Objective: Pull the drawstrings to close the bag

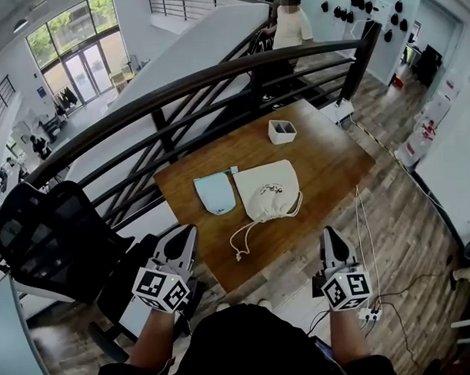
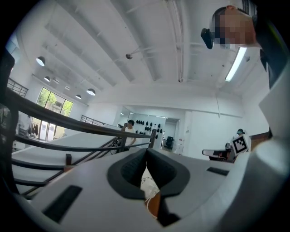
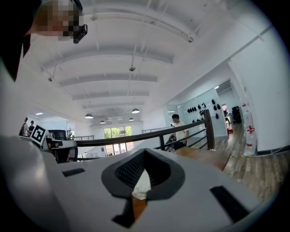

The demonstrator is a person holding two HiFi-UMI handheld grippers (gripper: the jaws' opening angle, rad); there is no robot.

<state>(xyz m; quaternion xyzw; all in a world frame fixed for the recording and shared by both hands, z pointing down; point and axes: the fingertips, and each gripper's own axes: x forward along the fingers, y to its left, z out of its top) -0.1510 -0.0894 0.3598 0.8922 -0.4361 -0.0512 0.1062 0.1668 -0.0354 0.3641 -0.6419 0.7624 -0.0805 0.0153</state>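
Drawstring bag (image 1: 270, 188) sits flat on the desk (image 1: 334, 164), out ahead of both grippers and roughly between them. It's pale, soft cloth, broad and rounded at the end away from the grippers and narrowing to a puckered neck at the end nearer them. Cords (image 1: 241, 240) spill from that neck: one long thin loop trails toward the left gripper (image 1: 189, 232), almost to the desk edge, and a shorter loop curls out on the right gripper's (image 1: 330, 235) side.

Both grippers hang short of the desk's near edge and well apart from the bag. Left gripper: ribbed dark pads pressed together, nothing pinched. Right gripper: same story, pads together and empty. Through each slit you catch only a sliver of pale cloth and brown wood.

Now, the neck looks gathered, but whether it's cinched fully tight I can't tell from up here. That fits grippers waiting before a pull on the cords, or a pull already made and the cords let go.

My read on a clean close: each cord is thin and limp, so it wants a pinch square on the pads, one loop per gripper, tension going out to opposite sides so the light cloth bunches evenly and doesn't slide across the smooth wood.

Beside the bag on the left gripper's side lies a light blue pouch (image 1: 215, 193); beyond it, a small divided box (image 1: 281, 131)
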